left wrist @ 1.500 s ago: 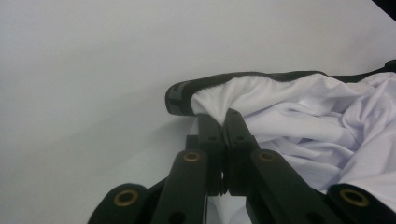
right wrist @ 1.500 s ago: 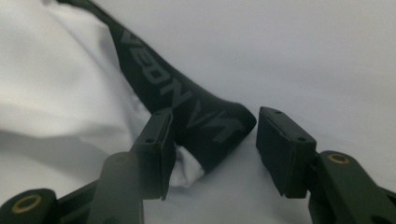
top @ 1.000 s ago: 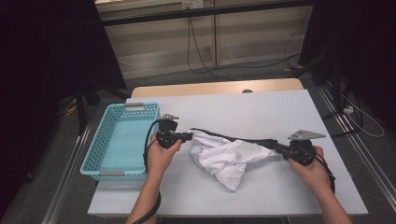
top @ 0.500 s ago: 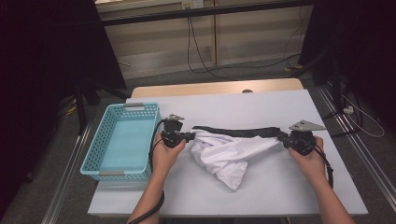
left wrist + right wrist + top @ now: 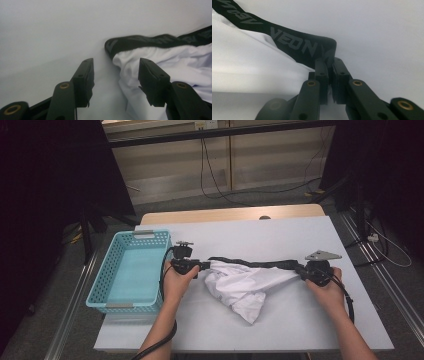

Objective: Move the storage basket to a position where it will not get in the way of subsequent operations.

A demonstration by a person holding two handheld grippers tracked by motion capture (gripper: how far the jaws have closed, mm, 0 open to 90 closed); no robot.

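High view, centre frame: we stretch white underwear (image 5: 245, 287) by its black waistband (image 5: 255, 263) flat across the table (image 5: 300, 232), its long axis left to right. Our right gripper (image 5: 300, 269) pinches the band's right end; our left gripper (image 5: 205, 266), jaws just opened halfway and holding nothing, sits beside the left end, nearer the blue basket (image 5: 131, 270)

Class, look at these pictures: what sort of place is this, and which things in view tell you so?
Probably a lab or workshop set up for recording, not a home: a plain white table, loose cables on a bare floor, and black curtains around it.
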